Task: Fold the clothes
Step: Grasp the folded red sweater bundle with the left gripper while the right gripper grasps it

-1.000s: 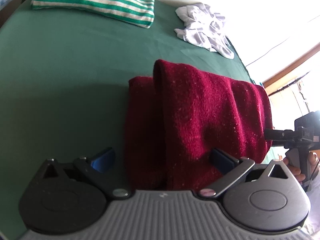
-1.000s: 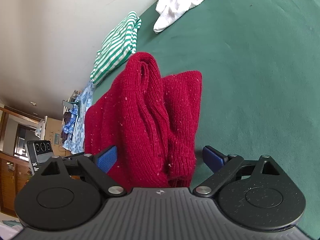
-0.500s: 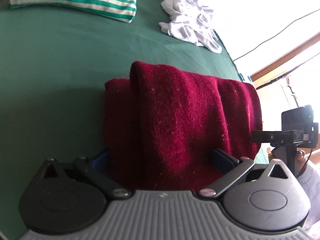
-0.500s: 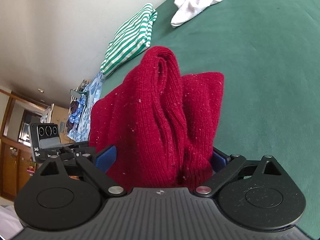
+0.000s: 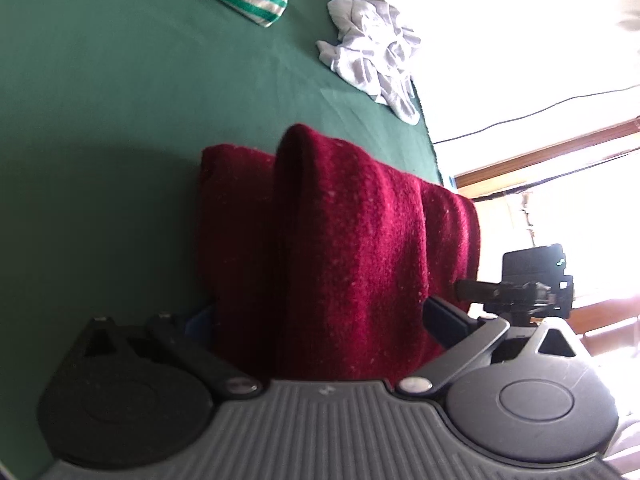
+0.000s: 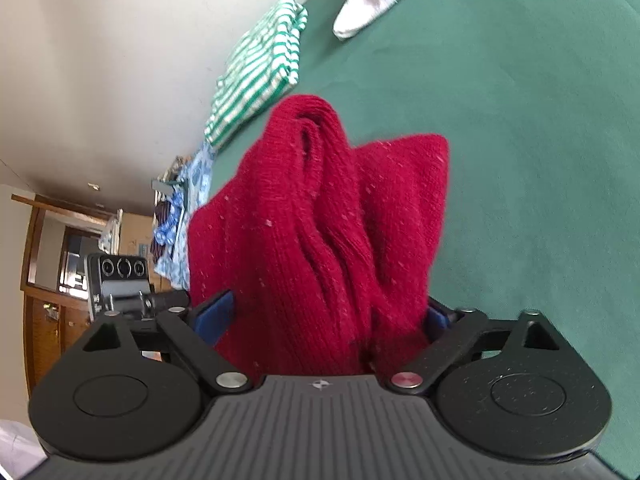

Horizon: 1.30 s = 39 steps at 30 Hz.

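red knit sweater [image 5: 344, 248], no readable label

Folded dark-red knit sweater [image 5: 340, 240] bunched upright above green cloth.

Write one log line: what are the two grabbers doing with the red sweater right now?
left gripper: shut on dark red knitted sweater | right gripper: shut on it too | sweater: bunched, lifted above green cloth-covered table
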Each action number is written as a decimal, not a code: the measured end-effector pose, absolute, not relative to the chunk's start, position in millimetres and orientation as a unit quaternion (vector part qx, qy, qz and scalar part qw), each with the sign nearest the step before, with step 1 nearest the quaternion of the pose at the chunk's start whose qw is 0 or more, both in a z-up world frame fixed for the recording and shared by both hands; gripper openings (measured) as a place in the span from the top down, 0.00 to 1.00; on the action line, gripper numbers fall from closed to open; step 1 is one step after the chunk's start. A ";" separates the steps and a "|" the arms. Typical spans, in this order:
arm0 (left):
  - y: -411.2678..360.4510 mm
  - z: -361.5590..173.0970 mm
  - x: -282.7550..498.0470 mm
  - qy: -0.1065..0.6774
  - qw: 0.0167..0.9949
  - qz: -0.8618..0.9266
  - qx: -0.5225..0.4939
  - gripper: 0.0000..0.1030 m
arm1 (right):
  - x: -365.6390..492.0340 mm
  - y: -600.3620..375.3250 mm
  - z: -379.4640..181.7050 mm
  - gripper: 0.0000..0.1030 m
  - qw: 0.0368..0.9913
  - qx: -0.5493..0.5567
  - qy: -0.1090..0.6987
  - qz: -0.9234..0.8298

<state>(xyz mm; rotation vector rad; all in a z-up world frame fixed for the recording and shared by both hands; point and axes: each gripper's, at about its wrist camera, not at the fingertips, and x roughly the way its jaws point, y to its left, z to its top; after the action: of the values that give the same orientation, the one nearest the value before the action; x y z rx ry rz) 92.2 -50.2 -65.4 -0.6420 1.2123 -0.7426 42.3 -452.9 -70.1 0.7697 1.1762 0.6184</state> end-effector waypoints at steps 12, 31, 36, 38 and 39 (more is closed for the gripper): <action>-68.0 -53.4 96.0 0.552 0.726 -0.329 -0.244 0.01 | 52.6 -435.7 -72.0 0.05 0.692 0.345 0.557 0.303; -67.4 -57.0 94.2 0.546 0.725 -0.311 -0.283 0.01 | 44.5 -444.0 -72.2 0.14 0.695 0.364 0.550 0.285; -67.6 -57.6 87.9 0.534 0.735 -0.299 -0.290 0.03 | 36.8 -448.7 -75.5 0.25 0.705 0.373 0.541 0.268; -61.3 -60.0 86.6 0.530 0.731 -0.301 -0.306 0.03 | 36.3 -447.4 -77.9 0.25 0.708 0.379 0.535 0.263; -57.3 -61.4 86.4 0.528 0.728 -0.303 -0.315 0.01 | 35.8 -446.4 -78.0 0.25 0.710 0.381 0.532 0.261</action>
<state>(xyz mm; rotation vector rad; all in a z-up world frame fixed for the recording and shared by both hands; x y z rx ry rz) 86.4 -57.3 -61.4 -0.6949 1.1646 -0.6685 35.8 -446.4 -78.0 0.8452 1.1807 0.5791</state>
